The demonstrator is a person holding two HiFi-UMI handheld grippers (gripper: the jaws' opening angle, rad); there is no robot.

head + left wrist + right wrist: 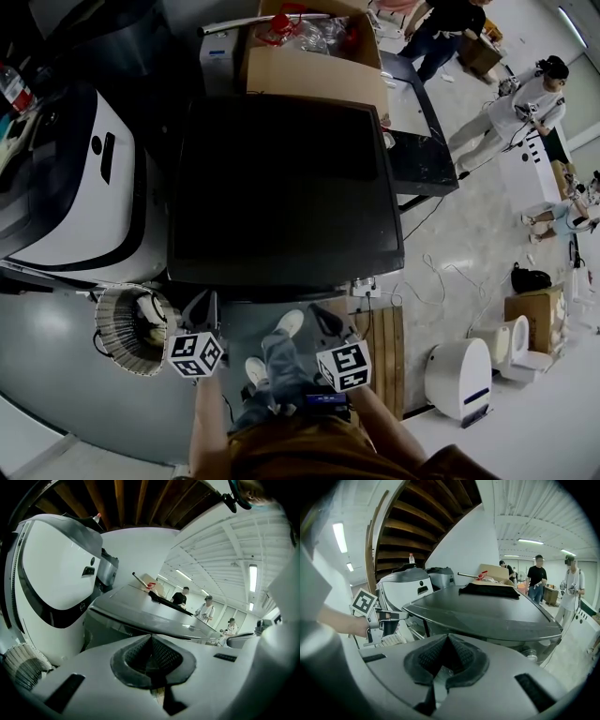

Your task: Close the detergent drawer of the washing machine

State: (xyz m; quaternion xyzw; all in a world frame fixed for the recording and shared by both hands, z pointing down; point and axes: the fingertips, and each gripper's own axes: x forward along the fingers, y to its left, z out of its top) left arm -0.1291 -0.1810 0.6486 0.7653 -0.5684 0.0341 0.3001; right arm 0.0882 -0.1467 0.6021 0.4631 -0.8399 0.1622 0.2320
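The washing machine (281, 187) has a broad dark top and fills the middle of the head view. Its front face is hidden under the top's near edge, so no detergent drawer shows there. My left gripper (206, 305) hangs just in front of the machine's near left corner, its pads pressed together and empty. My right gripper (326, 322) is held at the near right corner, also shut on nothing. In the left gripper view, the left gripper (151, 639) faces the machine's grey front (108, 625). In the right gripper view, the right gripper (446, 641) points across the lid (487, 611).
A white machine (84, 187) stands to the left, with a woven basket (131, 328) on the floor in front of it. A cardboard box (314, 56) sits behind the washer. A power strip (364, 286), a wooden pallet (384, 347) and a white appliance (459, 375) lie to the right. People stand at the far right.
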